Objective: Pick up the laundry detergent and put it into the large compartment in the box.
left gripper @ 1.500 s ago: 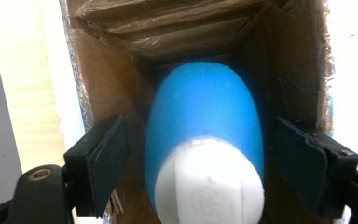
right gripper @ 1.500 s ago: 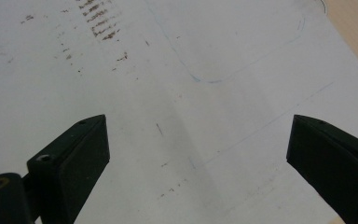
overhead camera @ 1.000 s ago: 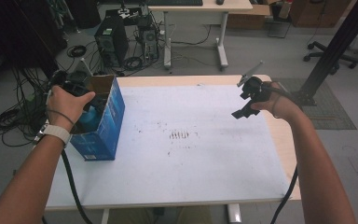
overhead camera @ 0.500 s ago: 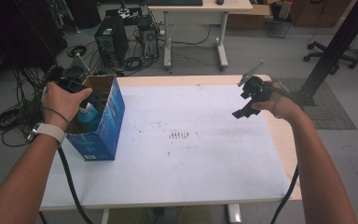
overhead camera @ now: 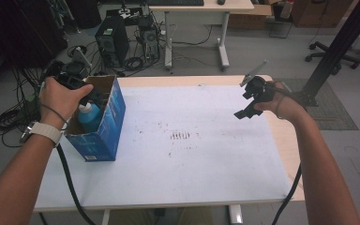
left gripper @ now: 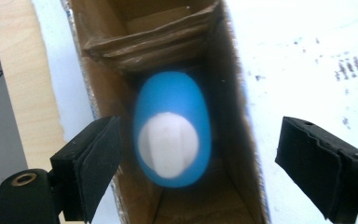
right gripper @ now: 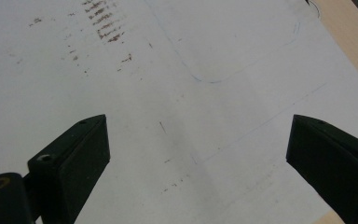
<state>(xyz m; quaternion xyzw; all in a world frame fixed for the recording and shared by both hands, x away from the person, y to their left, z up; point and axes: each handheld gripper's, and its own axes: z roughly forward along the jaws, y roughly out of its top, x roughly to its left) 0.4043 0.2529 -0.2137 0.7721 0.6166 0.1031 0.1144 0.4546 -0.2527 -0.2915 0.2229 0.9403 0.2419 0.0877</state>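
A blue cardboard box (overhead camera: 104, 126) stands open-topped at the table's left edge, with a blue bottle (overhead camera: 90, 117) with a white cap upright inside it. My left gripper (overhead camera: 91, 96) hangs over the box mouth, pointing down. In the left gripper view the jaws of my left gripper (left gripper: 200, 140) stand wide apart above the box (left gripper: 144, 37), and the bottle (left gripper: 172, 98) lies below them, untouched. My right gripper (overhead camera: 246, 105) hovers over the table's right side. Seen in the right gripper view, that gripper (right gripper: 198, 140) is open over bare white sheet with nothing between its jaws.
A white sheet (overhead camera: 192, 164) covers the wooden table (overhead camera: 286, 140), with brown smudges (overhead camera: 180, 136) near its middle. On the floor behind are a computer tower (overhead camera: 110, 44), cables (overhead camera: 9, 117) and a second desk (overhead camera: 201, 9). A black post (overhead camera: 337, 47) rises at the right.
My left hand has lifted its gripper up and back from the box, leaving the bottle inside. The right gripper has stayed where it was.
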